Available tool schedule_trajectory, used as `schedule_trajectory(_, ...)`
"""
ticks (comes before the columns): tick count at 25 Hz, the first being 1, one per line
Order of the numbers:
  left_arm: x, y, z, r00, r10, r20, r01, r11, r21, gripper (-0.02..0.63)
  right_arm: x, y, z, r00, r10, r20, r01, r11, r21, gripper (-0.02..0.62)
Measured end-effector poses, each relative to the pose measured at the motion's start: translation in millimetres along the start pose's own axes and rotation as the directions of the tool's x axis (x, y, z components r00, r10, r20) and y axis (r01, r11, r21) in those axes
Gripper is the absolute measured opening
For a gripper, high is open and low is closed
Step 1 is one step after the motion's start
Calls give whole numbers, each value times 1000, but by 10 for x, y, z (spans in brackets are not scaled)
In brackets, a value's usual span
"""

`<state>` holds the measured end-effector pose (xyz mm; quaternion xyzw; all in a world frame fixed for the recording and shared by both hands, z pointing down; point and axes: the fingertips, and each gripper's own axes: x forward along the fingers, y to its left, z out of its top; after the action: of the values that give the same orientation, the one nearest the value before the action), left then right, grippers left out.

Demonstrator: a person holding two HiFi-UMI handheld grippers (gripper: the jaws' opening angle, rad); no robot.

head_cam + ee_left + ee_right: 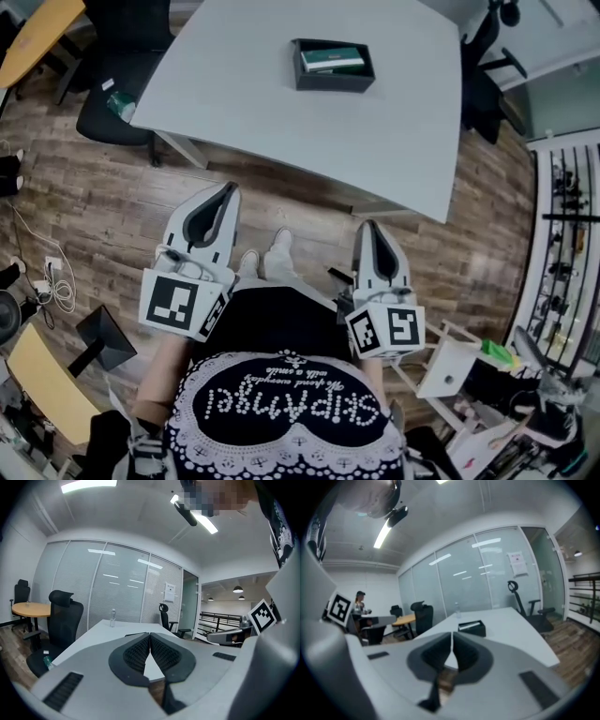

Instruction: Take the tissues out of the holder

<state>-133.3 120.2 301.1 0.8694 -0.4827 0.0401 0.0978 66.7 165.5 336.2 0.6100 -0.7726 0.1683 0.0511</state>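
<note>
- Tissues [333, 59], apparently a flat green-and-white pack though small in the head view, are lying inside the black holder [333, 82], which is sitting on the white table [281, 122], toward its far side.
- Left gripper [227, 187] is being held over the wooden floor [112, 197], short of the table's near edge, with its jaws pressed together and nothing between them.
- Right gripper [370, 225] is being held likewise, well apart from the holder, its jaws closed tip to tip and empty.
- The step in hand is being judged as the reach toward the holder; nothing is being touched yet.
- For a clean pick, one gripper's jaws should be spread before the rim is reached, then lowered over the pack itself, not the wall.
- The other gripper is best set against the holder's wall, so that the light box is not being lifted along with the pack.
- A straight upward pull is advised, since a tilted one may catch the pack on the rim.
</note>
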Motion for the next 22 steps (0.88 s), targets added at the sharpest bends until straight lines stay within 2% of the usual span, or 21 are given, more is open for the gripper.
schedule_trajectory(12,396,-223,44,997,74,18,-74,997,12,25,226,-519,130,998,59,2,-59,998,1,34)
schedule_trajectory(22,401,-260,52,995,97,17,-97,995,20,25,206,-578,124,997,75,3,-75,997,11,34)
